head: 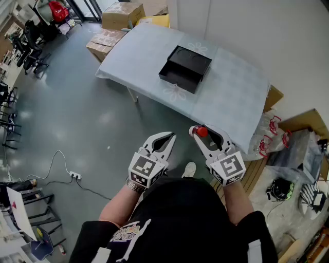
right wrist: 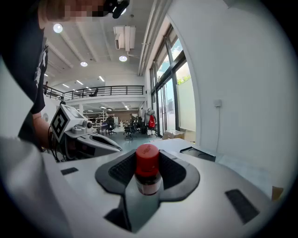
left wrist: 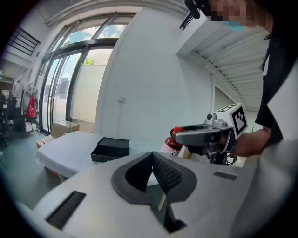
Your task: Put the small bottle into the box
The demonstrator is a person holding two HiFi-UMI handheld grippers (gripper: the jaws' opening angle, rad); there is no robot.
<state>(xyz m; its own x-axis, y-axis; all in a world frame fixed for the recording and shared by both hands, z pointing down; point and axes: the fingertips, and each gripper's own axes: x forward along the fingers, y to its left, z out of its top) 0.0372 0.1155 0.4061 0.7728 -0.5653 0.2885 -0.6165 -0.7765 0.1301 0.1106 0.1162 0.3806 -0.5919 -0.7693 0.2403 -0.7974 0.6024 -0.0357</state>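
Observation:
The small bottle [head: 202, 132], dark with a red cap, stands upright between the pads of my right gripper [head: 198, 131], which is shut on it. In the right gripper view the bottle [right wrist: 147, 180] sits at the jaw tips. My left gripper [head: 169, 136] hangs beside it to the left, shut and empty. Both are held over the floor, short of the table's near edge. The black open box [head: 185, 69] lies on the table [head: 231, 97], farther ahead. From the left gripper view I see the box [left wrist: 110, 149] and the bottle [left wrist: 174, 140] in the right gripper [left wrist: 198, 135].
A light cloth covers the table. Cardboard boxes [head: 121, 15] stand beyond its far end. Bags and clutter [head: 270, 136] lie at the right by the wall. A cable with a power strip [head: 75, 175] runs on the floor at the left.

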